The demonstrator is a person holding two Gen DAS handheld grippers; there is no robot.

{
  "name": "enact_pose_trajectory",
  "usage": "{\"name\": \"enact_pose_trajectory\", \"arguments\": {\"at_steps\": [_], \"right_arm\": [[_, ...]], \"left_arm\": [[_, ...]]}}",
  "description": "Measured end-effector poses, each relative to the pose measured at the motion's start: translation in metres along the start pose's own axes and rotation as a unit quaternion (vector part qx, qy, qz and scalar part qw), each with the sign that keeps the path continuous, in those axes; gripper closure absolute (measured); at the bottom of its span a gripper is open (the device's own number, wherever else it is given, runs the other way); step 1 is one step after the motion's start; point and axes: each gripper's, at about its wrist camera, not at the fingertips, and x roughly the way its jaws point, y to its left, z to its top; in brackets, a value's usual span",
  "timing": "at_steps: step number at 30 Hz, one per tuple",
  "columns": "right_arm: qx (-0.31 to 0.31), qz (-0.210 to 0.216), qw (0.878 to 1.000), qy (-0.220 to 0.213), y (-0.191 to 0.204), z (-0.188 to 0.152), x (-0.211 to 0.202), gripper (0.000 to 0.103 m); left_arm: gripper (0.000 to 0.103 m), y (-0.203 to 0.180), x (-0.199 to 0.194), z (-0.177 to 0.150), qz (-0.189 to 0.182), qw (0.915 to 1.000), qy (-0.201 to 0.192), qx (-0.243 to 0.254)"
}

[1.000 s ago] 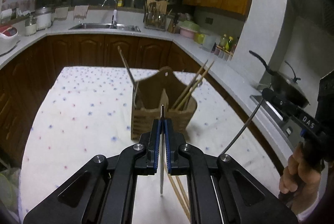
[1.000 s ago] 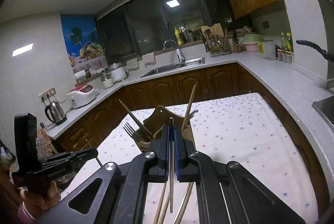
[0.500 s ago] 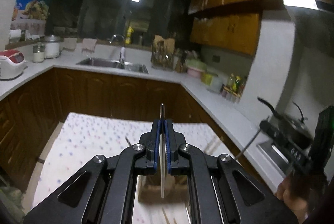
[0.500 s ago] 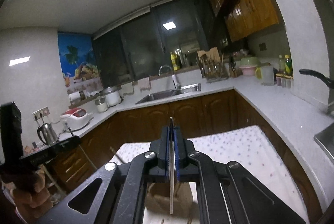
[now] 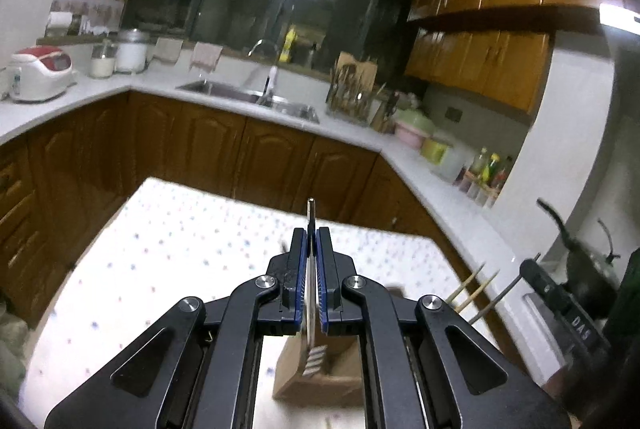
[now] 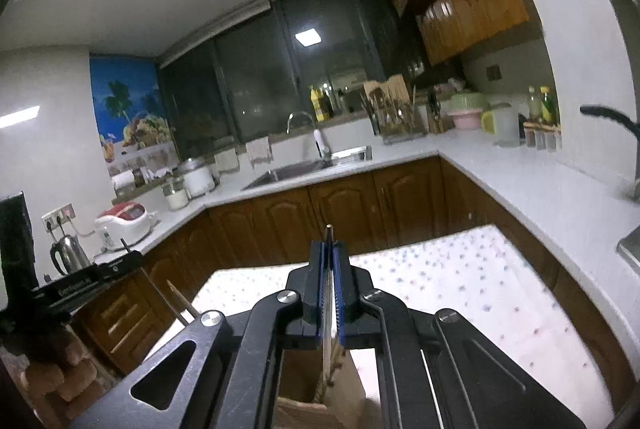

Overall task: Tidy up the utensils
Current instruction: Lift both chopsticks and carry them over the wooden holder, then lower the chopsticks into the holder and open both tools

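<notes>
Below our two grippers stands the brown wooden utensil holder (image 5: 320,375) on the white tablecloth with small coloured dots (image 5: 168,249); its contents are mostly hidden by the tools, though pale wooden chopstick tips (image 5: 476,289) poke up at its right side. Our left gripper (image 5: 311,241) is clamped on a silver metal fork (image 5: 311,345), tines hanging down over the holder. Our right gripper (image 6: 329,253) is pressed shut on a thin metal utensil handle (image 6: 327,333), its lower end blurred above the holder (image 6: 304,381)
</notes>
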Motion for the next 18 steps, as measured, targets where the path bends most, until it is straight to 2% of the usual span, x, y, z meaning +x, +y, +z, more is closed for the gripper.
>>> {"name": "enact_pose_trajectory", "arguments": {"at_steps": [10,18], "right_arm": [[-0.001,-0.001,0.998,0.06,-0.006,-0.032,0.021,0.099],[-0.003,-0.001,0.998,0.065,-0.003,-0.033,0.019,0.098]], "left_arm": [[0.097,0.002,0.017,-0.033,-0.001,0.9988,0.048,0.007],[0.097,0.0,0.016,-0.033,0.002,0.9988,0.046,0.014]]}}
